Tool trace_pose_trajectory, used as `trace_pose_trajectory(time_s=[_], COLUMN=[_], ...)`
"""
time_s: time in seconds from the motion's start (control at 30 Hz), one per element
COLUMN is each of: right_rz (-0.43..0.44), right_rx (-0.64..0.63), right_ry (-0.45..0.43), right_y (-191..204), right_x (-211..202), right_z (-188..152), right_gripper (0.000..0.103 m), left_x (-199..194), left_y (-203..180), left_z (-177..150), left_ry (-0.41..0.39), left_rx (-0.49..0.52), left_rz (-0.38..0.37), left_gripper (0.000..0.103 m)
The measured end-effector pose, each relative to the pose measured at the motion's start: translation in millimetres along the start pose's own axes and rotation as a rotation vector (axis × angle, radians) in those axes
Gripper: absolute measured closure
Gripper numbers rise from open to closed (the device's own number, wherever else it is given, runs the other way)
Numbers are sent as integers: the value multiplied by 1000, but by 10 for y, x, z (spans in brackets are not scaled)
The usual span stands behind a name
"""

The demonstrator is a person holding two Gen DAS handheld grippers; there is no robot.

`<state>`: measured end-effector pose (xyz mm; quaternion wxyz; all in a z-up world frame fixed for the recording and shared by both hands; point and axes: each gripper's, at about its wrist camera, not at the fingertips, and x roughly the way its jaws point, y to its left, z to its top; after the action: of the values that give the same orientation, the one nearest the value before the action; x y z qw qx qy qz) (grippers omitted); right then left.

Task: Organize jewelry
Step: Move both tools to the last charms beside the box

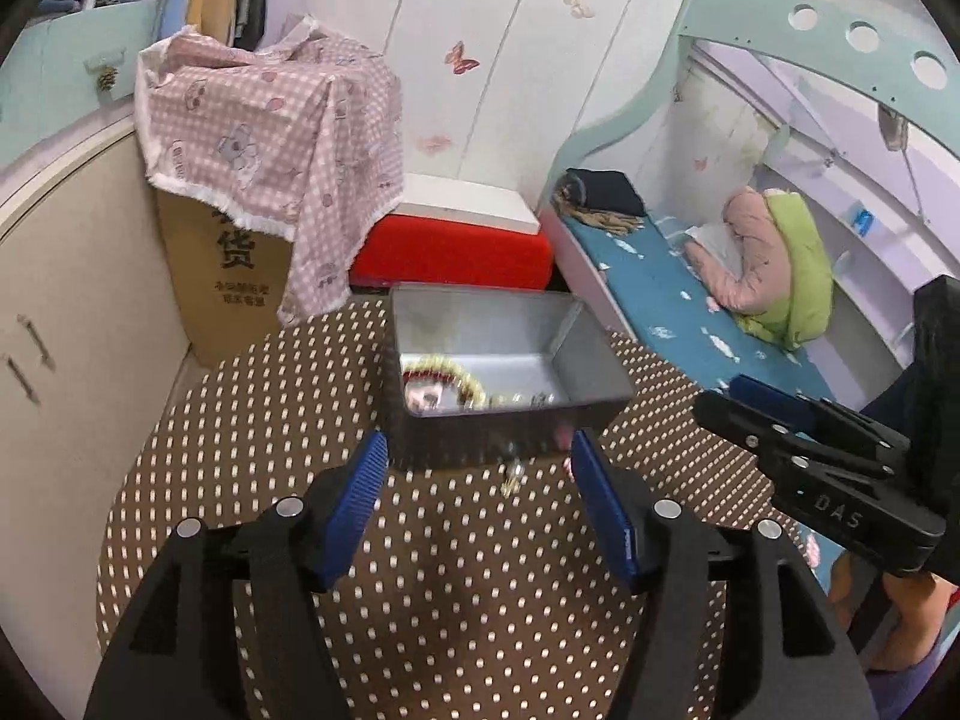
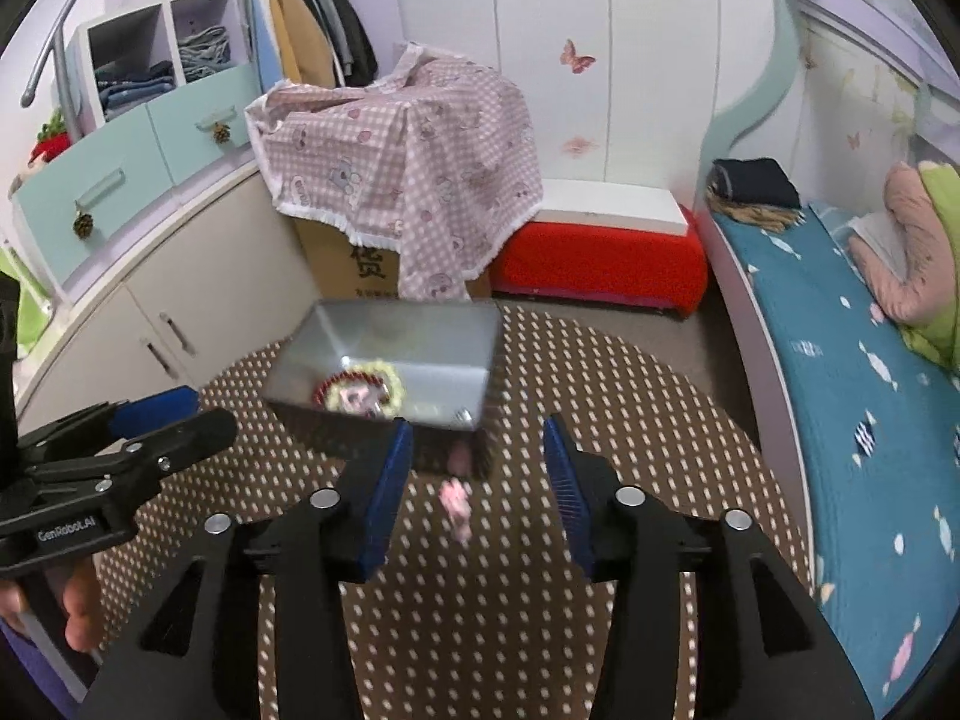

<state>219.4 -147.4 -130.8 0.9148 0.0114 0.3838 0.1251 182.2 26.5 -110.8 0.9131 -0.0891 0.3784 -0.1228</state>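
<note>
Looked like a kid's bedroom: a bunk bed with candy-print sheets, butterfly stickers on the wardrobe, clothes hanging up, and a polka-dot table.

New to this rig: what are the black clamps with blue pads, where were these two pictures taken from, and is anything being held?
Each clamp is a hand-held two-finger gripper carried by a person, with a camera looking along its fingers. One picture is from the left gripper, one from the right gripper; each also sees the other at its edge. Both have their jaws apart and hold nothing. Ahead, on a brown dotted table, stands an open metal tin holding a bead bracelet. A small gold piece and a blurred pink piece show just in front of the tin; resting or falling, I cannot tell.
</note>
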Motion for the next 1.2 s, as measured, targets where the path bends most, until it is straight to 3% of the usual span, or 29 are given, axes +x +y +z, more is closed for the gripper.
trace_pose_trajectory(time_s=[0.37,0.7,0.8,0.9,1.1,1.17,1.2], right_rz=[14,45,53,60,63,63,65], right_rx=[52,62,63,62,61,59,58], right_ry=[76,92,90,96,103,107,108], right_y=[-243,-331,-334,-331,-335,-322,-314], right_x=[264,435,476,508,551,566,571], right_z=[-544,-590,-583,-584,-574,-573,-572], right_gripper=[55,55,48,48,48,48,48], left_x=[467,831,886,957,1039,1046,1044], left_y=[-312,-444,-469,-504,-500,-494,-485], left_z=[-370,-308,-298,-313,-345,-342,-336], left_ry=[81,105,108,130,147,147,148], left_rx=[84,146,170,196,213,218,218], left_rz=[49,112,129,125,133,141,147], left_gripper=[42,43,45,57,70,80,92])
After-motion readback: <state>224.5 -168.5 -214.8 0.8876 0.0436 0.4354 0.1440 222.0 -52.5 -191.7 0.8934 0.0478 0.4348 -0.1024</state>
